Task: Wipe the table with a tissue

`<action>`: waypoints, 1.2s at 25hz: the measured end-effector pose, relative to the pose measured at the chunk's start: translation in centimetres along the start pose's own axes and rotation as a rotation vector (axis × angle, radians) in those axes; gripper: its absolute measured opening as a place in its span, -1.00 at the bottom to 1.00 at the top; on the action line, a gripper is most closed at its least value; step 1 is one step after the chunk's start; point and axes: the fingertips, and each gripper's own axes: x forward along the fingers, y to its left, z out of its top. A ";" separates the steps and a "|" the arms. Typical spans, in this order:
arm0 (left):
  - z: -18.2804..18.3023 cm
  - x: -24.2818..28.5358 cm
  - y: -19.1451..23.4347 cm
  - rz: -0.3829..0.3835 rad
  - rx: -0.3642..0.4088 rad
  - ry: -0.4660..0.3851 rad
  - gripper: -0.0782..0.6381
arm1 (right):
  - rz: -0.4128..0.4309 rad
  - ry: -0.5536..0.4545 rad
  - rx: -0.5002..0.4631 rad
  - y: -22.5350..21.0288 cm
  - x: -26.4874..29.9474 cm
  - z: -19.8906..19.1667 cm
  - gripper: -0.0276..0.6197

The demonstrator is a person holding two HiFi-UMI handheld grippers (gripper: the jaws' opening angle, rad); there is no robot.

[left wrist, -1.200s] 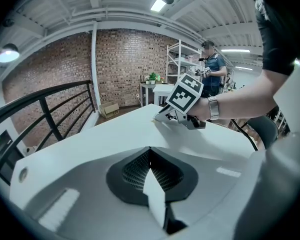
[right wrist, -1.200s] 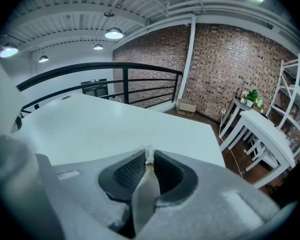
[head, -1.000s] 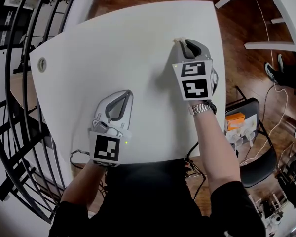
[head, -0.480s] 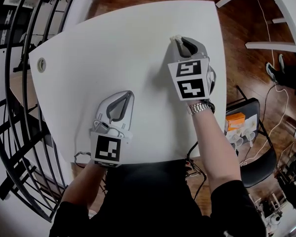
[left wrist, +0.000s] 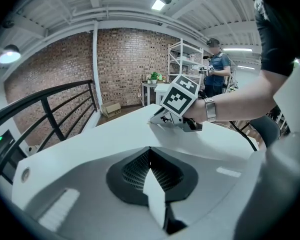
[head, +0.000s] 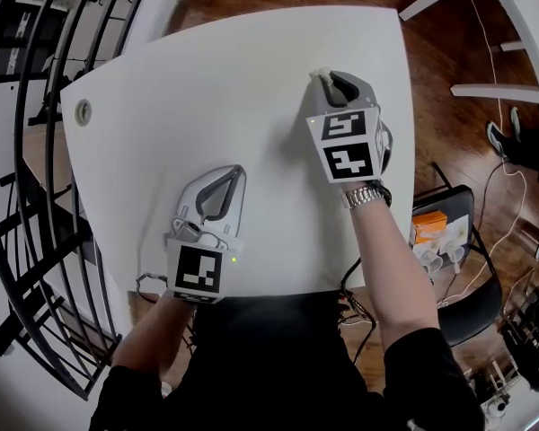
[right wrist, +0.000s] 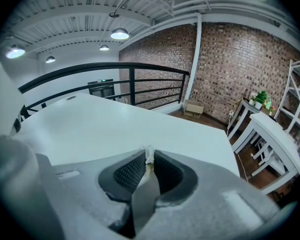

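Seemingly mid-wipe, the grey right claw (head: 325,81) is pinching a white tissue scrap (right wrist: 148,155) onto the white surface (head: 207,88); the grey left claw (head: 237,171) is idling closed, empty.

A white table (head: 251,79) carries the left gripper (head: 237,172) and a tissue (head: 321,72) pinched by the right gripper (head: 322,83).

Black railing (right wrist: 132,86) running behind, brick wall (right wrist: 230,59) rising beyond it, cardboard box (right wrist: 194,107) sitting at the wall's foot, plant (right wrist: 261,97) standing near the wall, ceiling lamp (right wrist: 119,34) glowing, black chair (head: 458,268) carrying an orange box (head: 428,223), wood floor (head: 440,79) showing below.
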 end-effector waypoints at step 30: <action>1.9 -11.7 -4.9 0.045 0.053 -0.110 -0.73 | 0.009 -0.095 -0.041 6.3 -14.2 0.7 -0.78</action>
